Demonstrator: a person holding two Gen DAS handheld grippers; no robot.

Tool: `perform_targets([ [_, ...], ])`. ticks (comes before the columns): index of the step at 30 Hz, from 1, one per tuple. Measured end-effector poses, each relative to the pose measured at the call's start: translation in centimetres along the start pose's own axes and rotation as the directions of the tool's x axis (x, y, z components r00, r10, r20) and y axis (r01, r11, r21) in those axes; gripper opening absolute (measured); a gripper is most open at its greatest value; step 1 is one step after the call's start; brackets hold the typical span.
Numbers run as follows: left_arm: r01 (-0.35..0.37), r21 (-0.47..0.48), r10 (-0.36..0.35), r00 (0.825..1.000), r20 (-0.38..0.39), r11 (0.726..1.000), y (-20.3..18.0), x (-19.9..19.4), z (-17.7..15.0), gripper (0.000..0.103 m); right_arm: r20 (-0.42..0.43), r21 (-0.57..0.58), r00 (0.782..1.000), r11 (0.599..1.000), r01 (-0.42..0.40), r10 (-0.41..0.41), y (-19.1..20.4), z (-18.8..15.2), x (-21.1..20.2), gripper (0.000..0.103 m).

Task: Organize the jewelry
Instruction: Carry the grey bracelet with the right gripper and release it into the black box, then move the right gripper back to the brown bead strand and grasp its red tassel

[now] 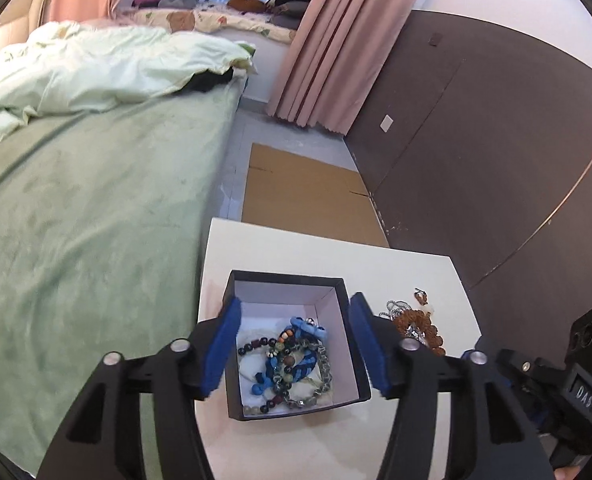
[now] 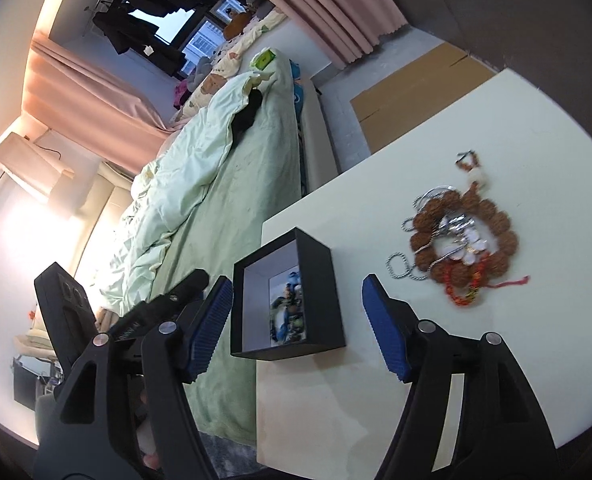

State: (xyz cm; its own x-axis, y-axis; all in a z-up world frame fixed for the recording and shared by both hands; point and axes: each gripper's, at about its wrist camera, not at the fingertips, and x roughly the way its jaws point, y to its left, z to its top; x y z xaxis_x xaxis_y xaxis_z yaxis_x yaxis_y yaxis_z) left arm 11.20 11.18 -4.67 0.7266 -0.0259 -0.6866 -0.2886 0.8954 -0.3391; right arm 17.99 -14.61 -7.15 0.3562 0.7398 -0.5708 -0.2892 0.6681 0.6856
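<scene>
A black box (image 1: 346, 322) with a white inside stands on the white table (image 1: 296, 248), near the table's left edge, beside the bed with the green cover (image 1: 95, 208). Inside the box lie several bead bracelets (image 1: 291, 364) and a blue braided cord (image 1: 308, 326), all mixed together.

The left gripper (image 1: 296, 348) hovers over the box with its jaws spread wide, one blue pad on each side of the box; it grasps nothing, and I cannot tell if the pads touch the walls. The right gripper (image 2: 296, 328) is also released and empty, with its fingers wide apart, near the front of the table.

To the right of the box, apart from it, a small pile of jewelry lies on the table: a brown bead bracelet (image 2: 462, 236), a silver chain (image 2: 400, 268) tangled with it, and a red-orange bead string (image 2: 468, 286) at its near side. On the floor beyond the table lies a flat cardboard sheet (image 1: 300, 188).
</scene>
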Motion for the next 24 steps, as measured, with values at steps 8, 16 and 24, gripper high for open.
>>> perform_targets([
  [8, 0.025, 0.038, -0.025, 1.0, -0.008, 0.999, -2.3, 0.4, -0.7, 0.071, 0.019, -0.002, 0.998, 0.998, 0.058, -0.058, -1.8, 0.6, -2.2, 0.068],
  [16, 0.073, 0.1, -0.071, 0.997, -0.032, 0.992, -5.6, 1.1, -2.0, 0.073, 0.027, 0.0, 0.991, 0.992, 0.128, -0.128, -4.2, 1.2, -4.5, 0.068],
  [24, 0.127, 0.162, -0.116, 0.99, -0.079, 0.979, -8.9, 2.3, -3.6, 0.073, 0.021, 0.033, 0.983, 0.983, 0.181, -0.182, -7.0, 1.8, -6.3, 0.075],
])
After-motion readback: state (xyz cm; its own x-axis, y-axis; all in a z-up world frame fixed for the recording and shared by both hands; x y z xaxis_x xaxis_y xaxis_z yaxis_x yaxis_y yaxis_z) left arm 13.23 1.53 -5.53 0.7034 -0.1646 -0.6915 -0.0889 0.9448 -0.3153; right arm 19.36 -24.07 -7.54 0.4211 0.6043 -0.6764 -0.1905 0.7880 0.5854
